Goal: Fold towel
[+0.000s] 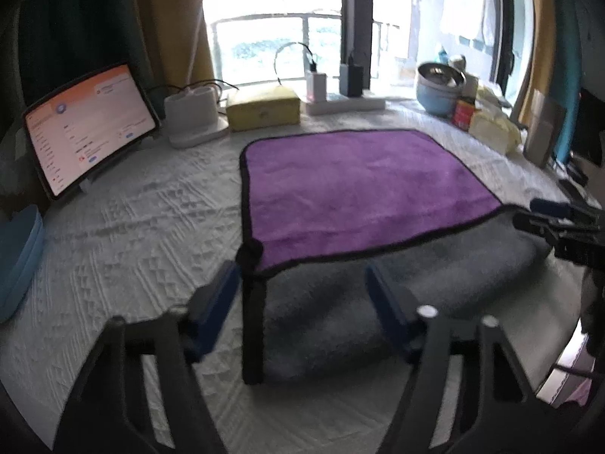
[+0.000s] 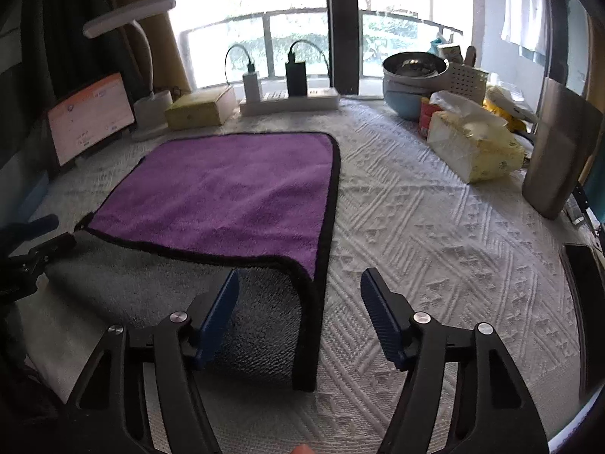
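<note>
Both claws, left (image 1: 302,302) and right (image 2: 298,310), hang spread, gripping nothing, over the black-trimmed purple-and-grey plush towel (image 1: 351,189), whose loosely laid fold may spring open.

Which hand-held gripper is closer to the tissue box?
Right. The right hand-held gripper sits open at the towel's near right corner, on the tissue box's side; the left hand-held gripper is open at the near left corner, farther away.
</note>
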A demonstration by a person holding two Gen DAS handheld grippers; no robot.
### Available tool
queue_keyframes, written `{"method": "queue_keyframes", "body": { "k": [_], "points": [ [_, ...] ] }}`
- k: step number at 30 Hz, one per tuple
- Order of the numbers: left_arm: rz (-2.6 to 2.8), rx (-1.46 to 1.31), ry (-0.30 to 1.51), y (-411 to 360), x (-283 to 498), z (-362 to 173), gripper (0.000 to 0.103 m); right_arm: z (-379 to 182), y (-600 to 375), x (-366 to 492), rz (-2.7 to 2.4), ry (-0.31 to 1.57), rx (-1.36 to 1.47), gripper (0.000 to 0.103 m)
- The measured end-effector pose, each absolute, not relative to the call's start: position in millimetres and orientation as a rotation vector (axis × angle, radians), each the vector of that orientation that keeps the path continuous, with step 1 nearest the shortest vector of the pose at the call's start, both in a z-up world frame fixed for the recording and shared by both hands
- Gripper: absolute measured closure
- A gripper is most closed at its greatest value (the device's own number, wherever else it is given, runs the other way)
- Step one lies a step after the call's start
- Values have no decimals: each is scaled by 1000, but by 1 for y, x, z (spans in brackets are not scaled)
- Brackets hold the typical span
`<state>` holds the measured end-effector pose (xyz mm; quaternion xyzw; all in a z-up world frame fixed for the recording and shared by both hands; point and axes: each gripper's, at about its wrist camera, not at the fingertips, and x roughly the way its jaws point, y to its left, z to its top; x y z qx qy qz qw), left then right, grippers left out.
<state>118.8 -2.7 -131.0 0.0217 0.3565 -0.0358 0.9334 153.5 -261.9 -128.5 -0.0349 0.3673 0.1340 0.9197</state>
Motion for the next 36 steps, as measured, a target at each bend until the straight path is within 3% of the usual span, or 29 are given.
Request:
{"method": "queue_keyframes", "body": {
  "k": [1,6,9,11,17,36],
  "points": [
    [-77,53,738,-4,119,-132,48,-130,-261,154,275,758,-76,35],
    [-95,62,758,-6,118,-137,59,-132,-257,154,287,767,-98,45],
    [-94,59,754,-5,116,-138,68,-133,-256,154,290,772,-109,57],
    [-75,61,744,-4,114,-138,79,-133,-255,153,298,767,-112,71],
    [-77,71,744,-4,111,-141,92,-131,-253,151,312,750,-132,94],
    [-89,34,648,0,97,-116,97,-100,-260,131,374,619,-84,98]
  ]
}}
